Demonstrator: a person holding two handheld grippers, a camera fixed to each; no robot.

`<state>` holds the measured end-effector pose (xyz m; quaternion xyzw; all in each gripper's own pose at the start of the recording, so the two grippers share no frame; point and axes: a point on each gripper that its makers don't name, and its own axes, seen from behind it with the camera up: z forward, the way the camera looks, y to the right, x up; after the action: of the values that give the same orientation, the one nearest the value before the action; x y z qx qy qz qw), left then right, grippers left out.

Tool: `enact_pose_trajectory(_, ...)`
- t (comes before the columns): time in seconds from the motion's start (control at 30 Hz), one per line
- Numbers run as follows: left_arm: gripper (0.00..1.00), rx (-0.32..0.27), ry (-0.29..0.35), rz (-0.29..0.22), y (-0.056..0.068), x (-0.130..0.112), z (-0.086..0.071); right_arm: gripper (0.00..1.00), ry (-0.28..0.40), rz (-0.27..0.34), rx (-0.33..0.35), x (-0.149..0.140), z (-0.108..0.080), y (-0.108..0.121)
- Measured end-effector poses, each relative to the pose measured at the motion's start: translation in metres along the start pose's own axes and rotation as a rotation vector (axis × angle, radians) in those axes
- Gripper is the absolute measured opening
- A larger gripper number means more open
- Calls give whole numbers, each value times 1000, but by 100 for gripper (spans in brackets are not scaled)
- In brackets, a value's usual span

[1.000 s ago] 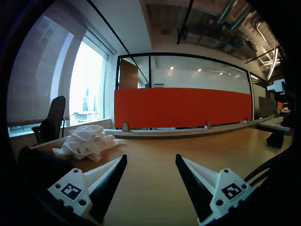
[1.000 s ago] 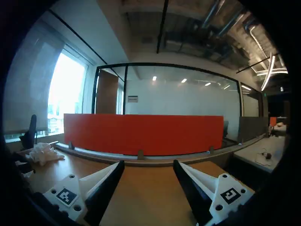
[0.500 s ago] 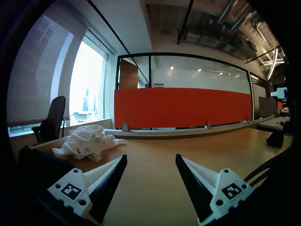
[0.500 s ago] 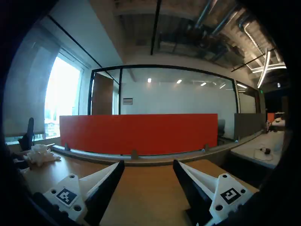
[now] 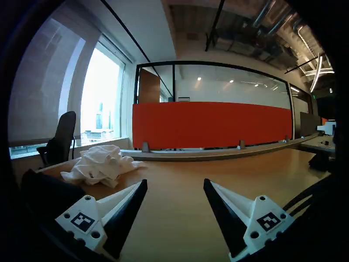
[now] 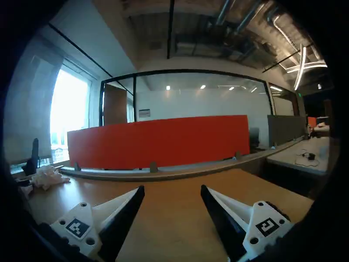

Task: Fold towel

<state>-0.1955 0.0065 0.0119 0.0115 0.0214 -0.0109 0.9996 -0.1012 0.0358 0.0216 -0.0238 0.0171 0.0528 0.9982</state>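
Note:
A crumpled white towel (image 5: 102, 164) lies in a heap on the wooden table (image 5: 183, 192), at the far left in the left gripper view. My left gripper (image 5: 175, 188) hovers low over the table, open, with nothing between its fingers; the towel is ahead and to its left. In the right gripper view the same towel (image 6: 47, 177) appears small at the far left edge. My right gripper (image 6: 172, 194) is open and empty above the bare table (image 6: 174, 205), well away from the towel.
An orange divider panel (image 5: 211, 124) runs along the table's far edge. A black office chair (image 5: 61, 137) stands by the window at left. A dark object (image 5: 318, 160) sits at the table's right end. Another desk (image 6: 301, 157) with cables lies to the right.
The left gripper view is unchanged. The right gripper has lifted and tilted, so the table spreads wider below it and the divider sits higher and slanted.

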Motion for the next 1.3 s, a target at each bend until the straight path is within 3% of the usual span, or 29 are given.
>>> enact_pose_trajectory(0.5,96,0,0,0,0,0,0,99,-35,-5,1,-47,-4,8)
enact_pose_trajectory(1.3,96,0,0,0,0,0,0,99,-37,-53,20,-65,-12,-2)
